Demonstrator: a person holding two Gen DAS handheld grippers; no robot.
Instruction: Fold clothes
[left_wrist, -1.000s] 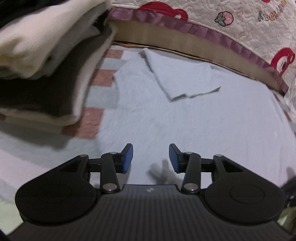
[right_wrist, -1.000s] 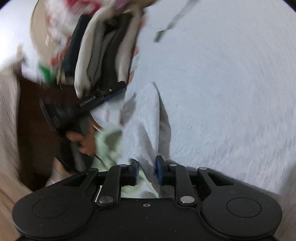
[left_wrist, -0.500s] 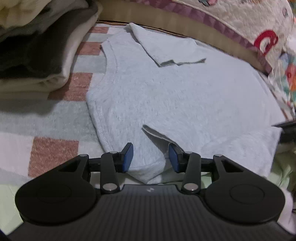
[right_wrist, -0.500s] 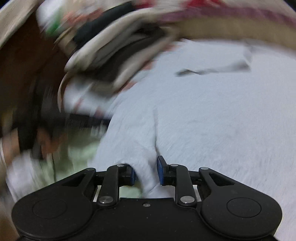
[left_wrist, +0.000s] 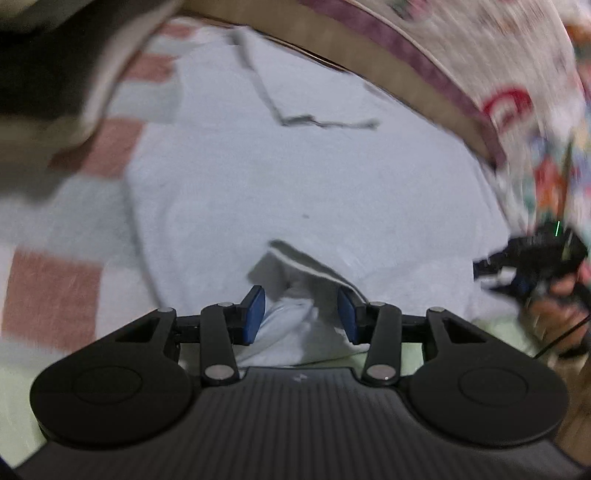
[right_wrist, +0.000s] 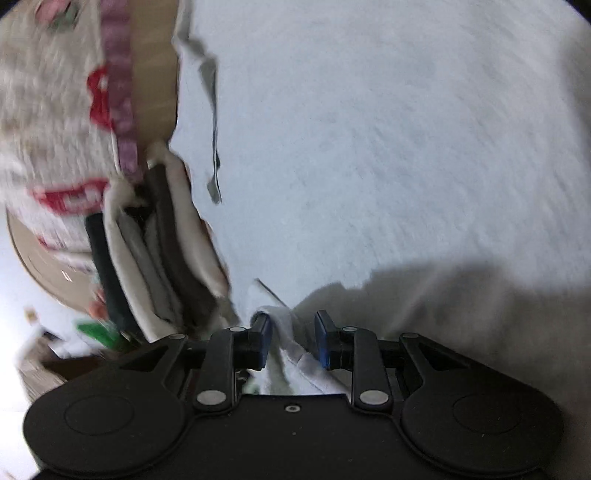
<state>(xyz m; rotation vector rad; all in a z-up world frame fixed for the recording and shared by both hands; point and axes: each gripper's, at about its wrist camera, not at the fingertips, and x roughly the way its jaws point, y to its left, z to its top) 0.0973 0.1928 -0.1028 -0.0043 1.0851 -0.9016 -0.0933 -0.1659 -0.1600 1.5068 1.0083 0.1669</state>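
A pale grey-blue top (left_wrist: 295, 192) lies spread on the bed, one sleeve (left_wrist: 295, 85) folded in at the far side. My left gripper (left_wrist: 301, 314) is low over the near edge. A turned-up corner of the top (left_wrist: 306, 266) sits between its blue pads, which stand apart without pinching it. My right gripper (right_wrist: 291, 339) is at another edge of the same top (right_wrist: 369, 129). A ridge of cloth (right_wrist: 291, 354) runs loosely between its pads, with a gap beside the right pad. In the left wrist view a hand (left_wrist: 554, 295) holds that gripper at the right.
A stack of folded clothes (left_wrist: 55, 74) stands at the left on a pink and pale checked blanket (left_wrist: 48, 291), and also shows in the right view (right_wrist: 159, 258). A quilt with red prints (left_wrist: 480, 55) and a tan board edge (left_wrist: 369, 62) run behind the top.
The left gripper tipped downward and the turned-up corner came between its fingers. The right gripper rolled hard and dropped, and its jaws widened around the cloth they had pinched.
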